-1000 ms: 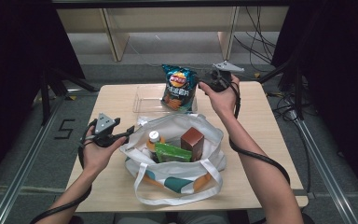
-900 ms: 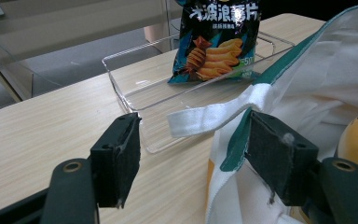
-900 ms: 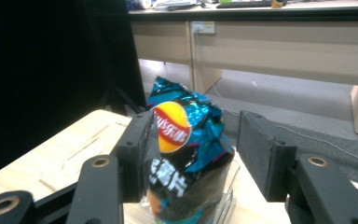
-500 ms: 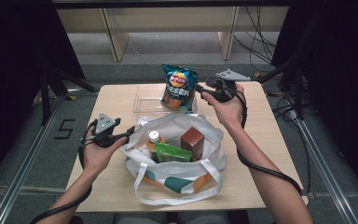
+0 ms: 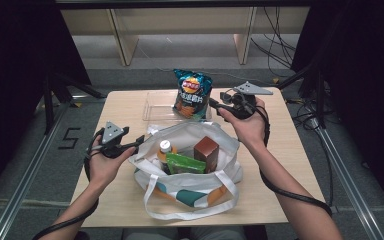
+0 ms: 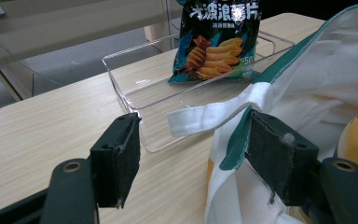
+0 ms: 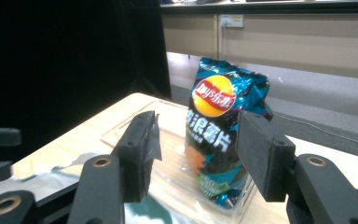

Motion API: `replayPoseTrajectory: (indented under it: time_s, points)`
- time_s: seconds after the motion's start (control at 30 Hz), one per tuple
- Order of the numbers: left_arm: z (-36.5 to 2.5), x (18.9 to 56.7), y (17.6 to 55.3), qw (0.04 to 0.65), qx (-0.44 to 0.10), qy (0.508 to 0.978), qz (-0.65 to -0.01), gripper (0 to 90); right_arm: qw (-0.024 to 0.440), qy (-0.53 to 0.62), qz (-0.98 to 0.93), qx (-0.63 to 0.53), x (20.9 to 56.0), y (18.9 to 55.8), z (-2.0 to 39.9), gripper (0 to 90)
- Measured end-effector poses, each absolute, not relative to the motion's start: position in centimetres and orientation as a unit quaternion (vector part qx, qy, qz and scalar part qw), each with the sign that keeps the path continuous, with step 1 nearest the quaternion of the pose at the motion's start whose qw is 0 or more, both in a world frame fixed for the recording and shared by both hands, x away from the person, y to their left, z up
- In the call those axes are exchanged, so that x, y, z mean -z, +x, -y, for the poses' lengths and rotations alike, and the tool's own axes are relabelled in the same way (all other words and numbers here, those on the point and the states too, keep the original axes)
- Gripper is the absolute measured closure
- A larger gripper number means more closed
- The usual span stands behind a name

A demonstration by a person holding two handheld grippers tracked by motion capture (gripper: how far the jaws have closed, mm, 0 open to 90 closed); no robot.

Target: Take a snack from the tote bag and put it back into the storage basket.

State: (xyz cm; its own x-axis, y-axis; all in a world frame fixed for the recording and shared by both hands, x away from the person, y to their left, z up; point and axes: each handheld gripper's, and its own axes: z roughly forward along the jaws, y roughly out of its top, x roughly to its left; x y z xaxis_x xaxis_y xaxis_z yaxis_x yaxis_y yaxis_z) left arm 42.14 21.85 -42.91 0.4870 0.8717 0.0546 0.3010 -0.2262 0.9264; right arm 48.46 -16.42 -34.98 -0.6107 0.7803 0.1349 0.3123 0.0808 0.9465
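High view: the chip bag stood upright in the clear tray at upper center of the frame, at the far side of the wooden table. The right gripper sat just right of the bag, center-right of the frame, pointing left at it, jaws wide apart, nothing between the pads. In the right gripper view the chip bag filled the center between the two black jaws but farther off, not touched; the tray lay under it in the lower center. The left gripper was at middle left of the high view, jaw tips at the left rim of the white tote bag, which took up lower center. The left gripper view showed its jaws open wide, the right-hand pad against the tote bag fabric at its teal-edged rim, the left-hand pad free over bare table; a white strap crossed the gap beyond the pads, no clamp on it that I could tell. The tray and chip bag were at top center there. Inside the tote, high view: a bottle with a white cap, a green packet, and a brown box, all near center.
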Motion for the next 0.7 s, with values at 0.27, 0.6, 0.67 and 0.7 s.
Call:
replayPoseTrajectory:
  time_s: [0.27,0.6,0.67,0.7]
  points:
    - [-21.8,42.9,42.1,0.472,-0.302,0.722,-0.405,33.8,0.206,0.379,-0.708,-0.559,35.2,46.6,17.0,47.6]
    - [-21.8,42.8,42.4,0.476,-0.302,0.722,-0.401,33.7,0.2,0.364,-0.715,-0.562,35.5,44.5,17.5,47.6]
    - [-21.7,42.8,42.4,0.476,-0.302,0.722,-0.402,33.7,0.196,0.367,-0.712,-0.566,35.5,43.6,17.6,47.5]
    - [-21.7,42.8,42.3,0.475,-0.301,0.723,-0.402,33.7,0.197,0.362,-0.714,-0.567,35.5,43.4,17.6,47.5]
